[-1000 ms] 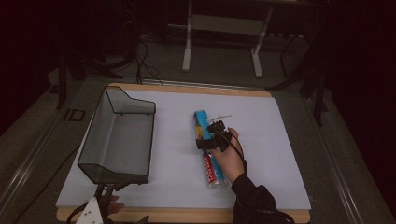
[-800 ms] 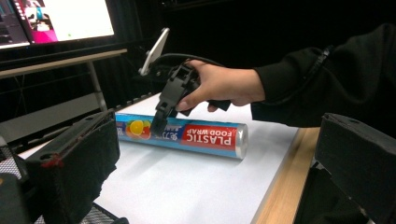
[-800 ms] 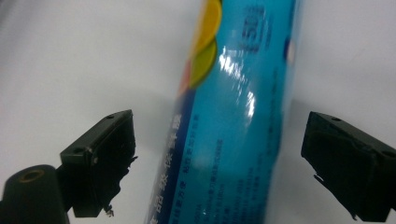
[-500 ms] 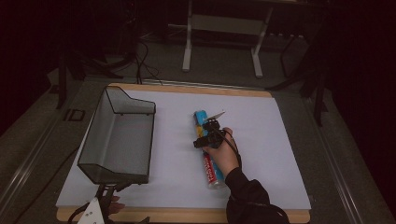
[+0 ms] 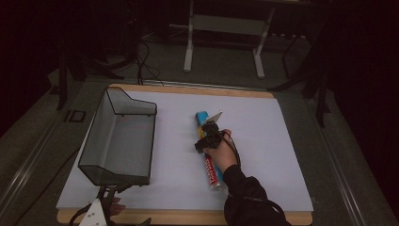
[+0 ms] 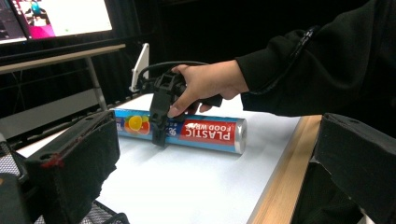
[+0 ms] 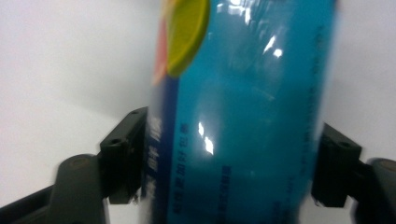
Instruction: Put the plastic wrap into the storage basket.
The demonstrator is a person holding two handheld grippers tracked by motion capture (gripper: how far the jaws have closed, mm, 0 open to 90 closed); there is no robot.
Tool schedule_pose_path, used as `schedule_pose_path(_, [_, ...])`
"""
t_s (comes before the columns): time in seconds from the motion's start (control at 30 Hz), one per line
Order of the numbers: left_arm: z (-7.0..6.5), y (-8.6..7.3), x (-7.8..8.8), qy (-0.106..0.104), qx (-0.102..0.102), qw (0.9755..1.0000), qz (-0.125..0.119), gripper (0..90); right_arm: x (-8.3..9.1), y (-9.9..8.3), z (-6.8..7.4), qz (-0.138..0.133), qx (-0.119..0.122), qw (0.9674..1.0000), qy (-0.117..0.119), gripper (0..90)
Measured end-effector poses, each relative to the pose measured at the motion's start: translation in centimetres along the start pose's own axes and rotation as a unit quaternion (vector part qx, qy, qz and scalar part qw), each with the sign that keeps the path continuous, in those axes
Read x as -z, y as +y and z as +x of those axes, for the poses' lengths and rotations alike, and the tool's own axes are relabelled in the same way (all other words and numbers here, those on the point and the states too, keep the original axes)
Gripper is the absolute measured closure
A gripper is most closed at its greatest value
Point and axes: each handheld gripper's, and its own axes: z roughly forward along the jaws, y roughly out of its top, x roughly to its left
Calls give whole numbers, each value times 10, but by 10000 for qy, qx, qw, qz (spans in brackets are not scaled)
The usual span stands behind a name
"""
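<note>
1. Dark floor and metal stand legs frame a wooden table [image 5: 188, 217] covered by a pale sheet, with a black wire-mesh basket [image 5: 120, 141] standing at its left.
2. Near mid-table lies a blue cylindrical roll of plastic food wrap [image 5: 210, 165], flat on the sheet, its long axis running from the near edge away toward the far edge, tilted slightly leftward.
3. Its label reads "PLASTIC FOOD WRAP" in white on red, with pictured citrus fruit beside it, as seen from the left gripper view.
4. The black right gripper [image 5: 205, 137] comes down over the roll's far half; its jaws have just been closing and now press both sides of the roll.
5. The black left gripper [image 6: 210, 186] stands by the near table edge with its jaws parted and nothing between them, well apart from the roll.
</note>
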Motion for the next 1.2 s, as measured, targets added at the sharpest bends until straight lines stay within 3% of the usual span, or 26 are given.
schedule_pose_path(0.17, [0,0,-1,-15,-14,10000,36,8,-1,3,2,136,8,9998,-111,284])
schedule_pose_path(0.37, [0,0,-1,1,-29,10000,45,8,2,4,-1,165,-354,9992,-7,311])
schedule_pose_path(0.47, [0,-1,-1,-4,-20,10000,50,8,2,3,-1,142,-355,9993,6,312])
schedule_pose_path(0.57, [0,-1,-1,-3,-11,10000,67,8,5,4,-5,31,-360,9993,113,314])
schedule_pose_path(0.9, [0,-1,-1,20,-45,10000,73,8,25,8,-3,-285,-196,9993,156,316])
schedule_pose_path(0.93, [0,-1,-1,22,-48,10000,76,8,36,10,-3,-452,-181,9984,295,316])
schedule_pose_path(1.2, [0,-1,-2,26,-61,9999,104,8,60,17,2,-787,-155,9957,459,316])
